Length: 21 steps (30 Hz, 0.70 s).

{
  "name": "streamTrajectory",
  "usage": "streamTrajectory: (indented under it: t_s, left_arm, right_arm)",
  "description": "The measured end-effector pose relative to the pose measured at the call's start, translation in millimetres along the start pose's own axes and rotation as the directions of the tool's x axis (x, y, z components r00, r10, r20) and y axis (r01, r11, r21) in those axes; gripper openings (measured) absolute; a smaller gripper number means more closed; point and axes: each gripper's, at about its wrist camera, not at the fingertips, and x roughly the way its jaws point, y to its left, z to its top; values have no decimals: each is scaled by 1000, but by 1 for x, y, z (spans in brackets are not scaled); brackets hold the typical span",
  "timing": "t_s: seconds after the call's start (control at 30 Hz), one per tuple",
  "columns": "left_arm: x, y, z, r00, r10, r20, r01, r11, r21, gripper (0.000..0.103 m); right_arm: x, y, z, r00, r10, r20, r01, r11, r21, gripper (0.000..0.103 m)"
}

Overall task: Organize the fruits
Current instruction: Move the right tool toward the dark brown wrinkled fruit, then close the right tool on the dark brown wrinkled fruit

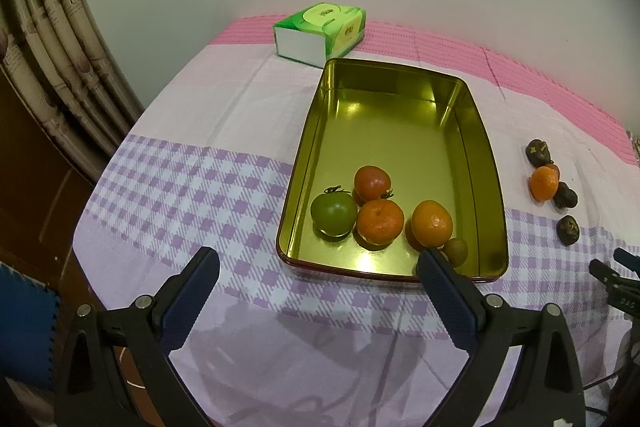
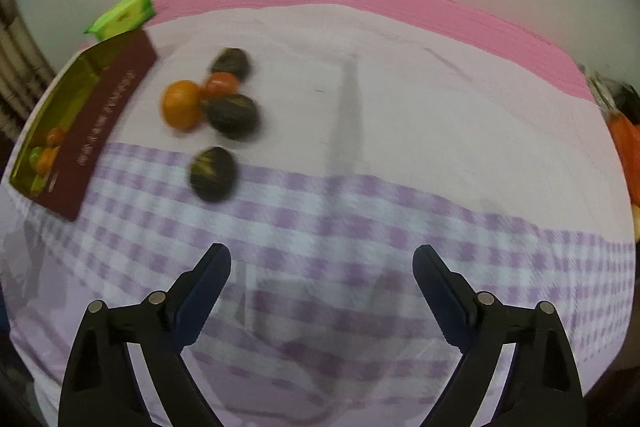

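Observation:
A gold metal tin (image 1: 400, 143) holds a green tomato (image 1: 334, 213), a red tomato (image 1: 372, 182), two oranges (image 1: 380, 221) and a kiwi (image 1: 456, 250) at its near end. My left gripper (image 1: 318, 263) is open and empty in front of the tin. On the cloth right of the tin lie an orange (image 2: 181, 103), a small red fruit (image 2: 221, 84) and three dark fruits (image 2: 213, 173). My right gripper (image 2: 322, 261) is open and empty, below and right of them. The tin shows at the left of the right wrist view (image 2: 80, 123).
A green tissue pack (image 1: 320, 31) lies behind the tin. The table has a pink and purple checked cloth (image 1: 192, 183). A curtain (image 1: 52, 47) hangs at the left. Orange items (image 2: 626, 143) sit at the far right edge.

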Motion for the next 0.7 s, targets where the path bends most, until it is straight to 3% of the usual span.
streamTrajectory:
  t_s: [0.33,0.6,0.7]
  left_arm:
    - [2,4,0,1000,1,-8,-1,1000,-23,99]
    - [4,7,0,1000,1,-17,-1,999,-42,99]
    - [5,8,0,1000,-2,-20,1,999,-47,99]
  right_arm:
    - [0,44,-2,998,57,-15,-58,996,-69,71]
    - [-7,65,-11,998,57,-10,-58,991,-118,66]
    - [-11,71,-20,998,64,-16,-66,990,-124,55]
